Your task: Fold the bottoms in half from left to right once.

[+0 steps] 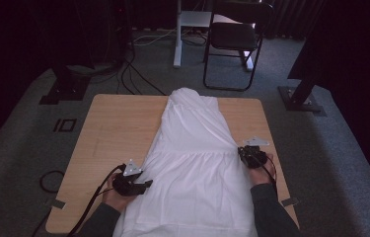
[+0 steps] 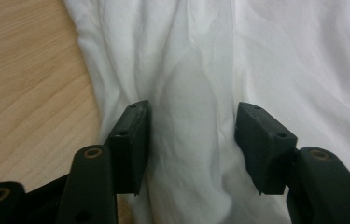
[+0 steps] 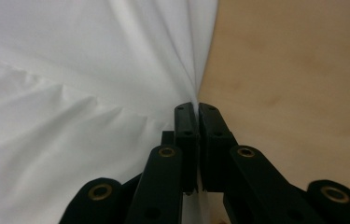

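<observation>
A white dress [image 1: 192,153] lies flat along the middle of the wooden table [image 1: 113,128], its narrow top at the far end and its wide skirt hanging over the near edge. My left gripper [image 1: 143,185] is at the skirt's left edge. In the left gripper view it [image 2: 191,140] stands open, with a fold of the white dress [image 2: 191,93] lying between its jaws. My right gripper [image 1: 249,154] is at the dress's right edge near the waist seam. In the right gripper view it [image 3: 196,109] is shut on the dress's edge [image 3: 116,70], and the cloth puckers toward the jaws.
Bare wood [image 2: 23,84] flanks the dress on both sides. Beyond the table stand a black folding chair [image 1: 234,37], a white post [image 1: 177,34] and floor cables [image 1: 133,74]. Black stand bases [image 1: 301,98] sit on the grey carpet to either side.
</observation>
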